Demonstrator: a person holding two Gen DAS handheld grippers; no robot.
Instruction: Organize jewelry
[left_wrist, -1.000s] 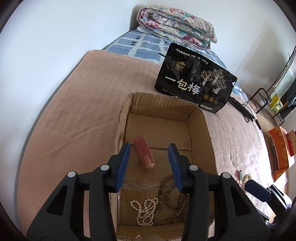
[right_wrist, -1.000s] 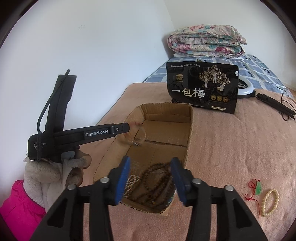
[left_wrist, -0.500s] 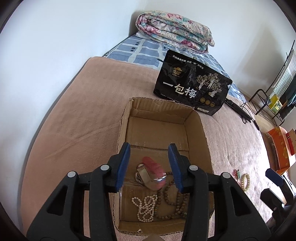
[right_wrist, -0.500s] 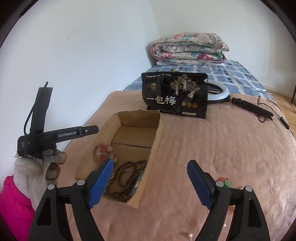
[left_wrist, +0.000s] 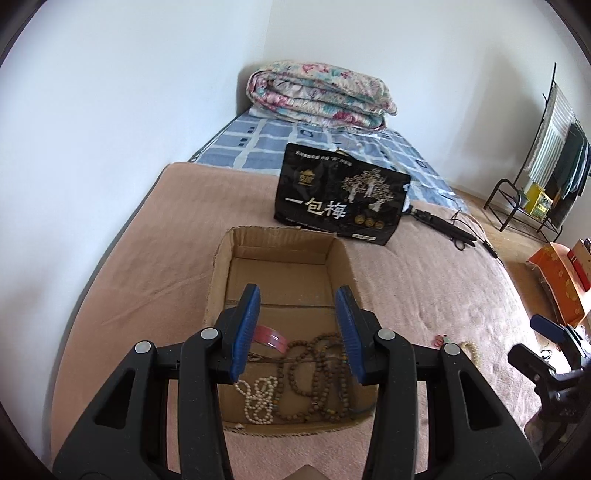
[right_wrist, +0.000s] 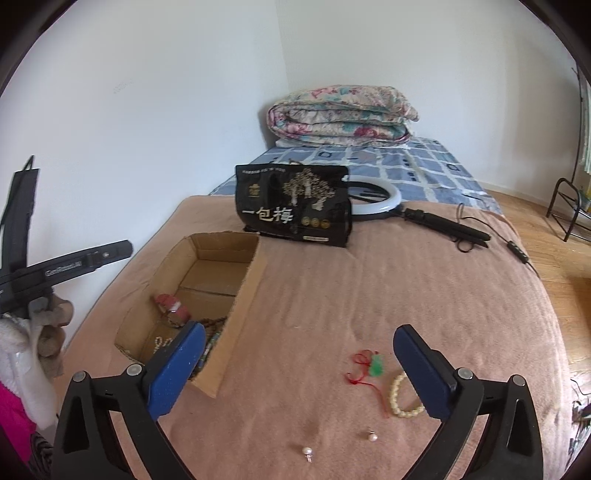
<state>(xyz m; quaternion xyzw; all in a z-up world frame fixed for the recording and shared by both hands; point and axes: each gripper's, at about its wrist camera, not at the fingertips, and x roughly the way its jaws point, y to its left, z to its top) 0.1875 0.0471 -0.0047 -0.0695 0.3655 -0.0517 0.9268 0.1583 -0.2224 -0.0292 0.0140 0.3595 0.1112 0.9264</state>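
An open cardboard box (left_wrist: 280, 240) sits on the pink blanket. Inside lie a red strap watch (left_wrist: 271, 336), a white pearl necklace (left_wrist: 258, 398) and brown bead strands (left_wrist: 321, 373). My left gripper (left_wrist: 297, 332) is open and empty above the box's near end. My right gripper (right_wrist: 295, 367) is open wide over the blanket right of the box (right_wrist: 218, 266). Ahead of it lie a green pendant on red cord (right_wrist: 375, 365), a cream bead bracelet (right_wrist: 400, 400) and two pearl earrings (right_wrist: 372, 437) (right_wrist: 307, 452).
A black printed bag (right_wrist: 293, 205) stands behind the box. A ring light with black handle and cable (right_wrist: 424, 218) lies to its right. A folded floral quilt (right_wrist: 340, 116) is at the bed's head. Wood floor and a black rack (right_wrist: 569, 206) are to the right.
The red watch dropped from between my left fingers into the box and now lies flat. My left gripper pulled back. My right gripper opened wide and swung right, off the box, toward the loose jewelry.
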